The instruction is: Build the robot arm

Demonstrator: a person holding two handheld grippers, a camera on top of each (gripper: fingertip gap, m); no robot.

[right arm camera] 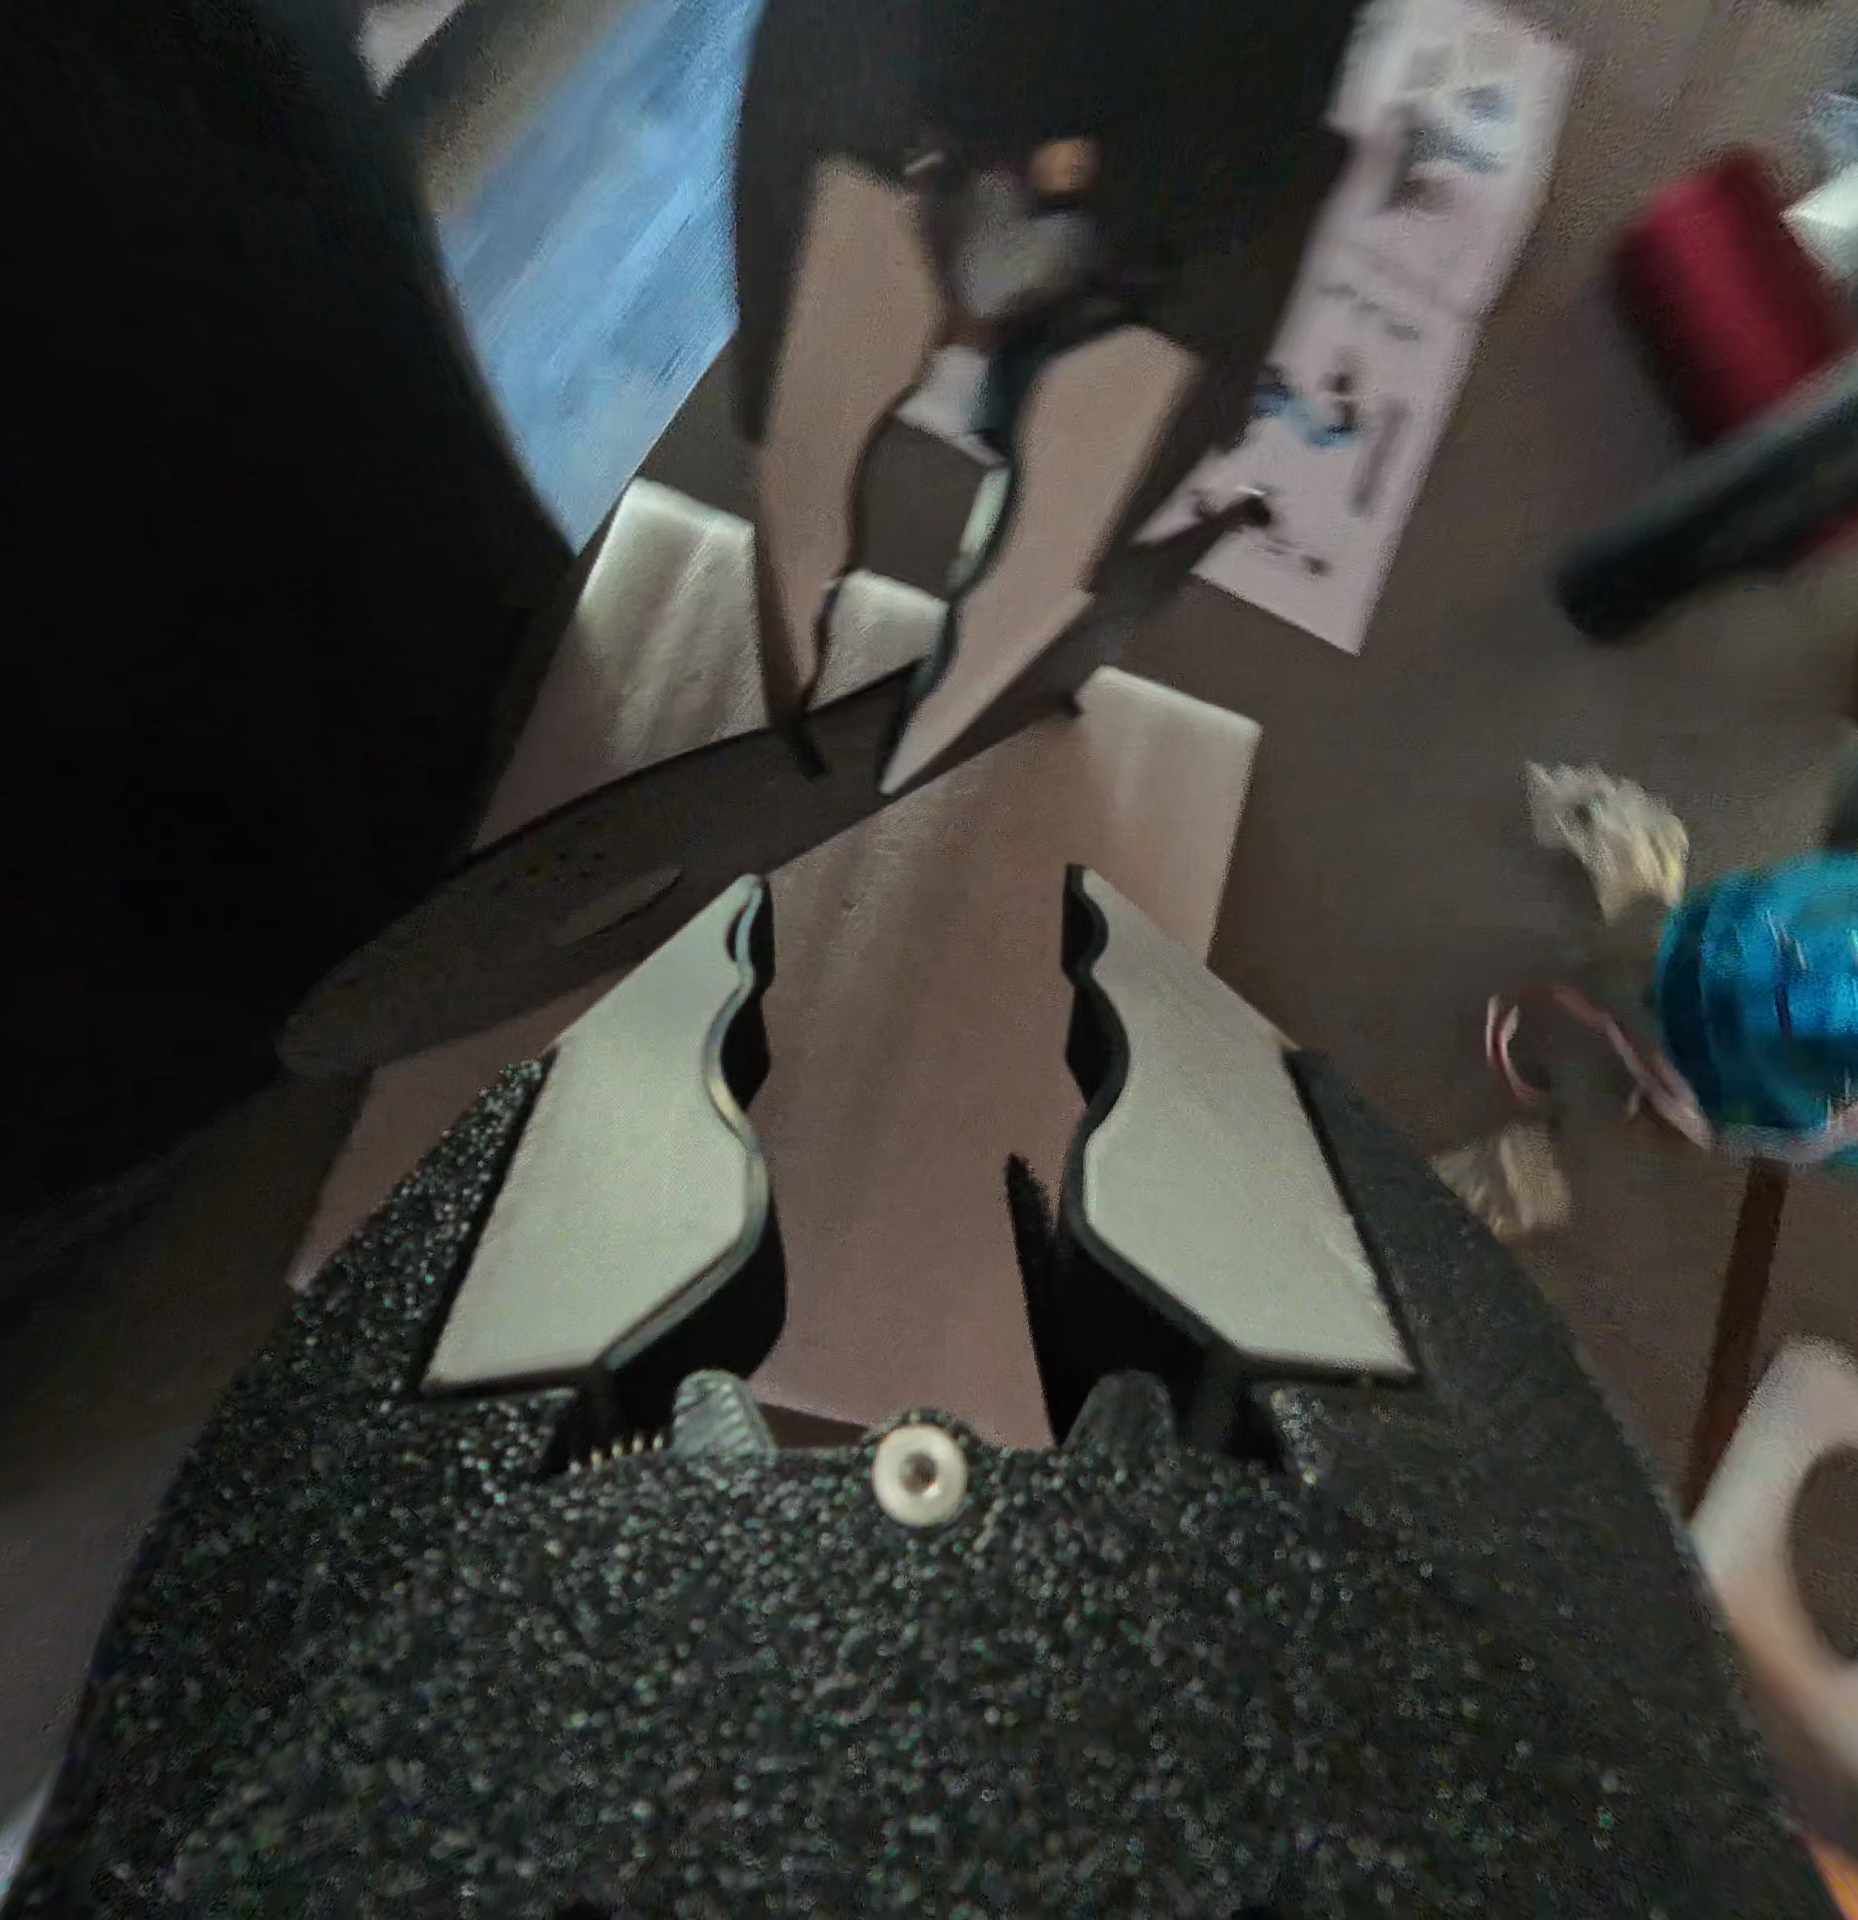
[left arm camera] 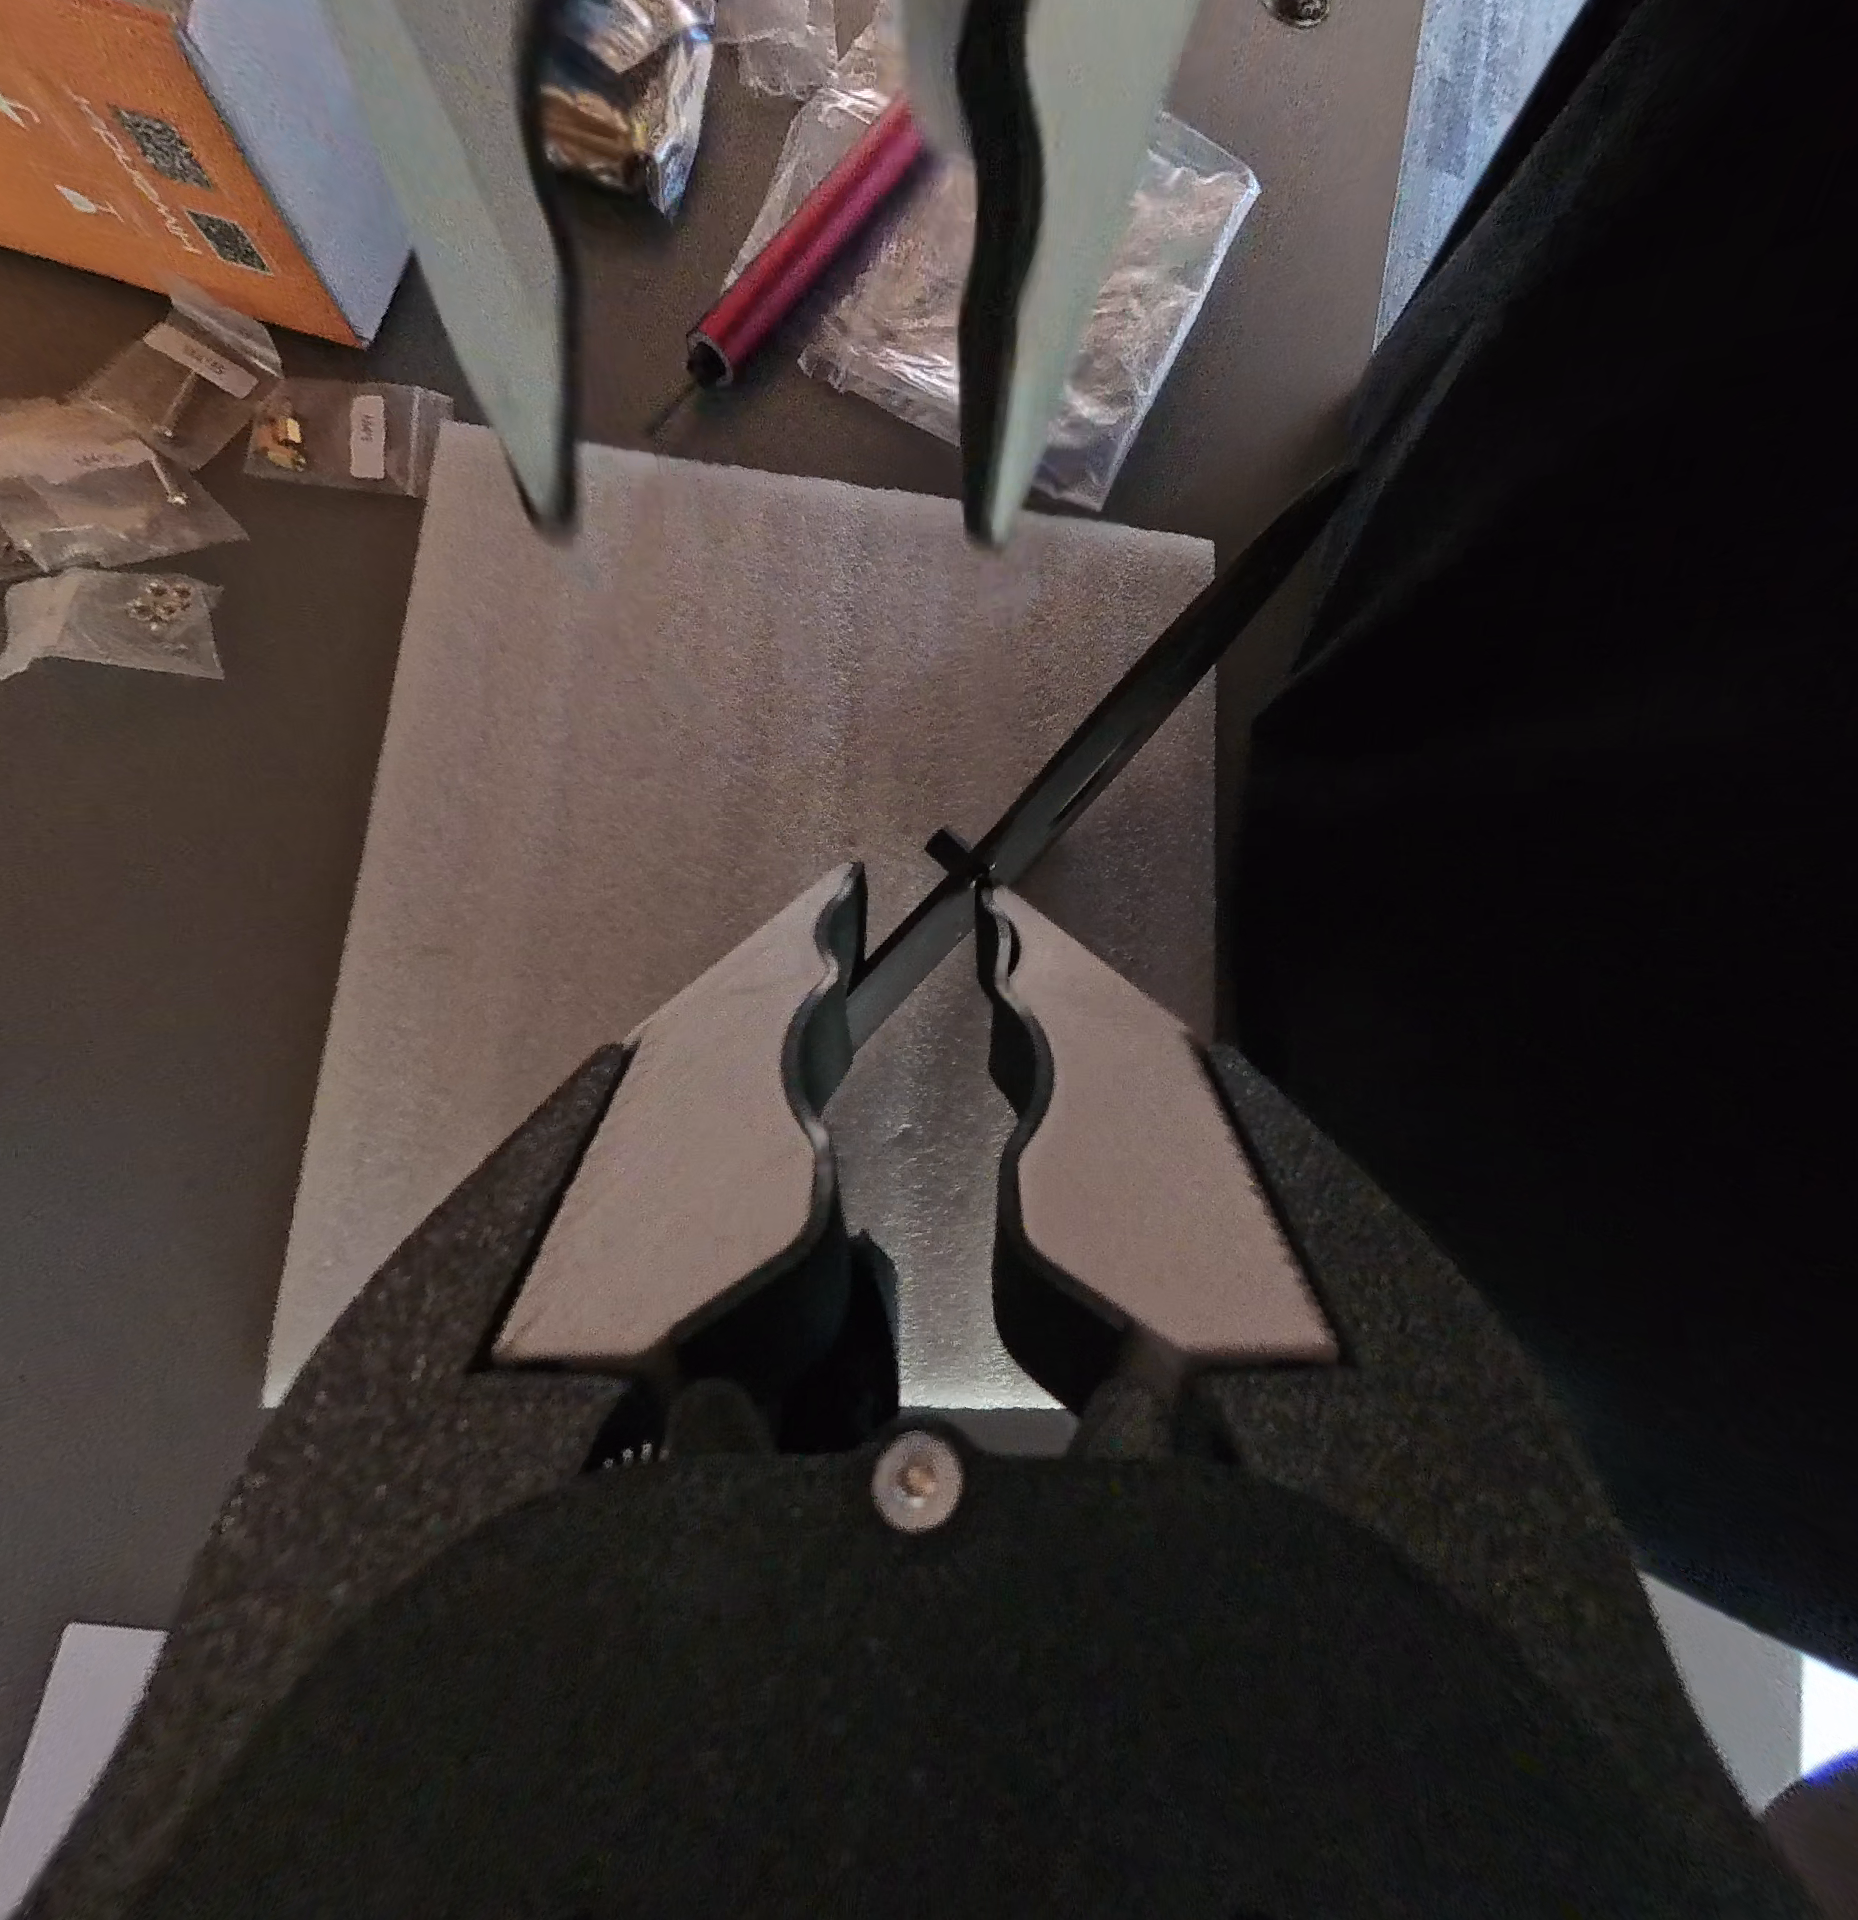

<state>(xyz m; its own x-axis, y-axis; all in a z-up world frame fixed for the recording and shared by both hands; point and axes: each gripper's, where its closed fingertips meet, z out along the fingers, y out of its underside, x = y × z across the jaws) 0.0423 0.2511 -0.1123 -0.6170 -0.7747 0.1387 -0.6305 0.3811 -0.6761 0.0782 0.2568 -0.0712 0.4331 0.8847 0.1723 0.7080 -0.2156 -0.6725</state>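
Left gripper pinching a thin black strip above the foam sheet; right gripper spread and empty.

Left gripper fingertips nipped the flat black strip, apparently a cable tie, over the white foam sheet mid-desk, presumably to steady it. Right gripper hovered opposite, jaws spread. The strip's far end vanished behind a dark mass at right; right wrist view badly blurred.

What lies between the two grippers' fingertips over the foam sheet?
Left wrist view: only bare white foam sheet lies between left gripper and right gripper; a black strip crosses the left gripper's tips.
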